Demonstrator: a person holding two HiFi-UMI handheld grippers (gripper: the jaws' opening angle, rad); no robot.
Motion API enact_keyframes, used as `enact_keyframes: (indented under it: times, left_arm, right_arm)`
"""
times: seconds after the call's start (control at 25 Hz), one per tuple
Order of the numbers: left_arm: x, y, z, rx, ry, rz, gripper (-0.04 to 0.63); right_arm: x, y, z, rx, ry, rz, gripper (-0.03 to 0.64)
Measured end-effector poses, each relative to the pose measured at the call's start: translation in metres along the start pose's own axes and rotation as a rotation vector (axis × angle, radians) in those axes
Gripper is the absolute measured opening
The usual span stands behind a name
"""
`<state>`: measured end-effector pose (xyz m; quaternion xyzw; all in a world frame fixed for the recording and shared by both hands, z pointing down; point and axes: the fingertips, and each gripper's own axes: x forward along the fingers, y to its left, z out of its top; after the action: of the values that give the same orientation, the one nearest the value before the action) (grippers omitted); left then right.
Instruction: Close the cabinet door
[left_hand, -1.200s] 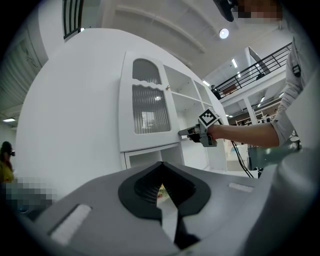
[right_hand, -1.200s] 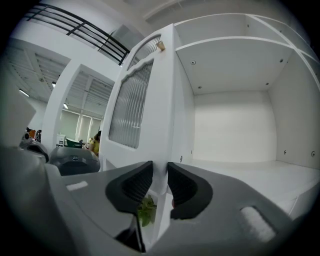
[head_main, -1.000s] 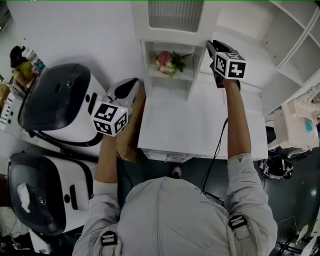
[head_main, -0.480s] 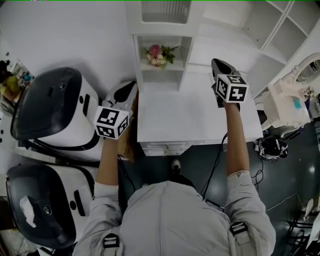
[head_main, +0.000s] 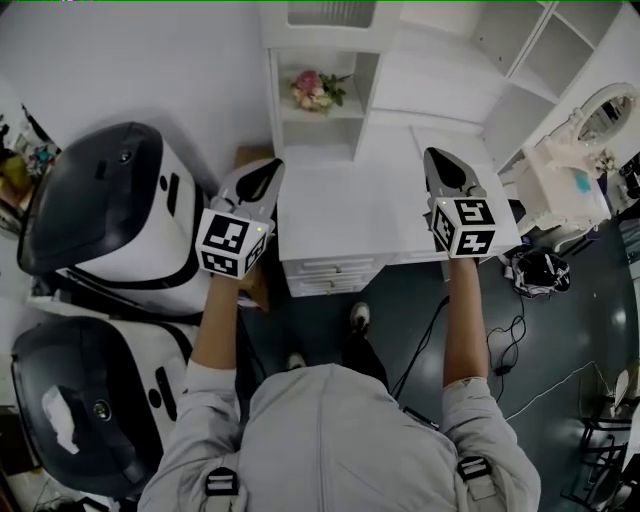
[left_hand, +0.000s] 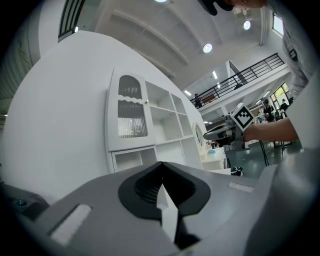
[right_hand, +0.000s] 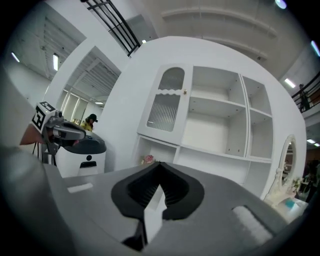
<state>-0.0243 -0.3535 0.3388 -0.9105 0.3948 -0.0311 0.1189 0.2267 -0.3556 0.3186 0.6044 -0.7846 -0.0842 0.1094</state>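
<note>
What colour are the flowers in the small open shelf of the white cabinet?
Pink flower bunch with green leaves, clearest in the head view.

My right tongs (right_hand: 159, 165) sit low in the view, jaws pressed together with nothing between them. Straight ahead stands a white cabinet (right_hand: 212, 152). Its arched ribbed-glass door (right_hand: 168, 106) lies flush in its frame, and open shelves (right_hand: 215, 107) run off to the door's right. A pink flower bunch (right_hand: 148, 159) rests in the niche below the door. At the left edge I see the left tongs (right_hand: 80, 134) in front of a white machine with a dark lid (right_hand: 80, 162).
</note>
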Motion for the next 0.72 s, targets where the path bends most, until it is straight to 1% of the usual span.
enact_keyframes:
  times: [0.16,0.4,0.72]
  left_arm:
    - [-0.024,-0.005,0.005,0.023,-0.012,-0.017,0.018]
    - [-0.048,-0.006,0.019,0.029,-0.042,-0.025,0.018]
    - [-0.055,-0.005,0.027,0.036,-0.058,-0.030,0.018]
  right_arm:
    - [-0.027,0.030,0.004,-0.026,-0.024,-0.018,0.002]
    - [-0.048,0.068,0.012,-0.011,-0.020,0.013,0.002]
    - [-0.057,0.085,0.019,-0.007,-0.021,0.026,0.000]
